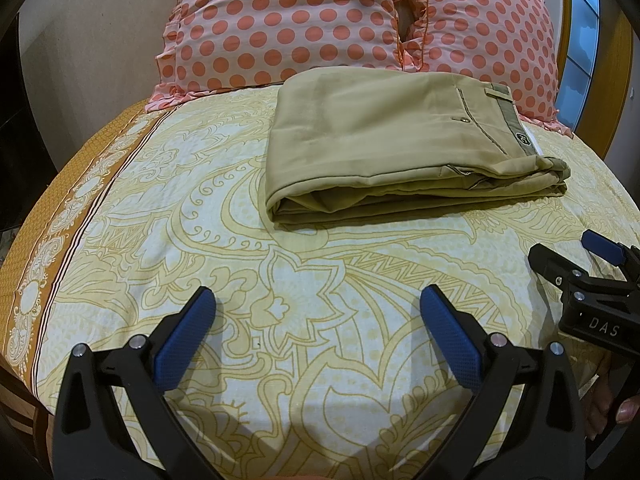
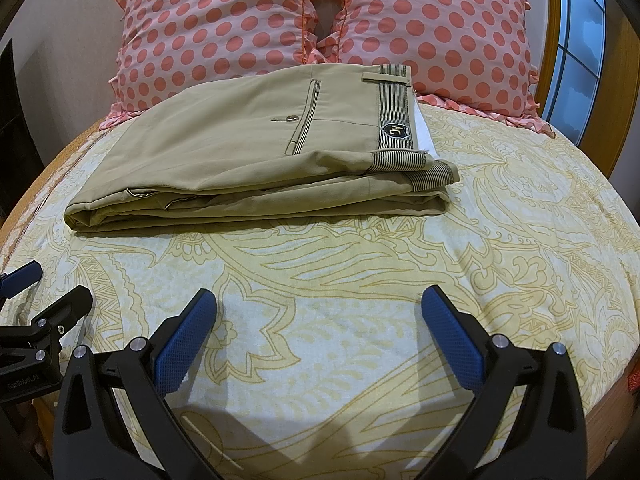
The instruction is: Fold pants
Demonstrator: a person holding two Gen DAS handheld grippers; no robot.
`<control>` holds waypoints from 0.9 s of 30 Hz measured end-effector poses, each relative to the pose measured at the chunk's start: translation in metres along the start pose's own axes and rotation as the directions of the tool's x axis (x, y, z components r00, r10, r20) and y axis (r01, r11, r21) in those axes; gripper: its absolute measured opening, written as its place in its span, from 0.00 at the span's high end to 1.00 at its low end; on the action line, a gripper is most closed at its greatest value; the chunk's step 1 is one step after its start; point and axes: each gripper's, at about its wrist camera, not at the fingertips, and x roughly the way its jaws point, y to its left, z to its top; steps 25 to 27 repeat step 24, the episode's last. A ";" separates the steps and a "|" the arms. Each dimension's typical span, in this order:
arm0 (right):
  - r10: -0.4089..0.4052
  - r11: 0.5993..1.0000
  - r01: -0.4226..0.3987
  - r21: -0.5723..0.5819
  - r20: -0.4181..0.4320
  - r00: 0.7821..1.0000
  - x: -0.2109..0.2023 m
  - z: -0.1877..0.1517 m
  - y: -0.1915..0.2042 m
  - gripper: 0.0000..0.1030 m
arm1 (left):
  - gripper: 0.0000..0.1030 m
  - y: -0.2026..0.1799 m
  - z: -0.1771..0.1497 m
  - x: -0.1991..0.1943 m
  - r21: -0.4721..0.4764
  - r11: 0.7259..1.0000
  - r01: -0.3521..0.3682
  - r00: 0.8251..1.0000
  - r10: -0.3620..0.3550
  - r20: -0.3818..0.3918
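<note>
Khaki pants lie folded into a flat rectangle on the bed, waistband to the right, back pocket with a button facing up; they also show in the right wrist view. My left gripper is open and empty, held above the sheet well short of the pants. My right gripper is open and empty too, in front of the pants. The right gripper also shows at the right edge of the left wrist view. The left gripper shows at the left edge of the right wrist view.
The bed has a yellow patterned sheet with a brown border at the left. Two pink polka-dot pillows stand behind the pants. A wooden headboard and a window are at the right.
</note>
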 end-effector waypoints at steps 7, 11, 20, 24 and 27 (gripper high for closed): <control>0.000 1.000 0.000 0.000 0.000 1.000 0.000 0.000 0.000 0.01 | 0.02 -0.001 0.000 0.000 -0.001 1.000 0.000 1.000 0.000 -0.002; 0.000 1.000 0.000 0.000 0.000 1.000 0.000 0.000 0.000 0.01 | 0.02 -0.002 0.000 0.001 0.000 1.000 0.000 1.000 0.000 -0.010; -0.001 1.000 0.001 0.000 0.000 1.000 0.000 0.000 0.000 0.01 | 0.02 -0.002 0.000 0.001 0.001 1.000 0.000 1.000 0.000 -0.010; -0.002 1.000 0.002 0.001 0.000 1.000 0.000 0.000 -0.001 0.01 | 0.02 -0.002 0.001 0.002 0.002 1.000 0.001 1.000 -0.001 -0.007; -0.002 1.000 0.002 0.001 0.000 1.000 0.000 0.000 -0.001 0.01 | 0.02 -0.002 0.001 0.002 0.002 1.000 0.001 1.000 -0.001 -0.007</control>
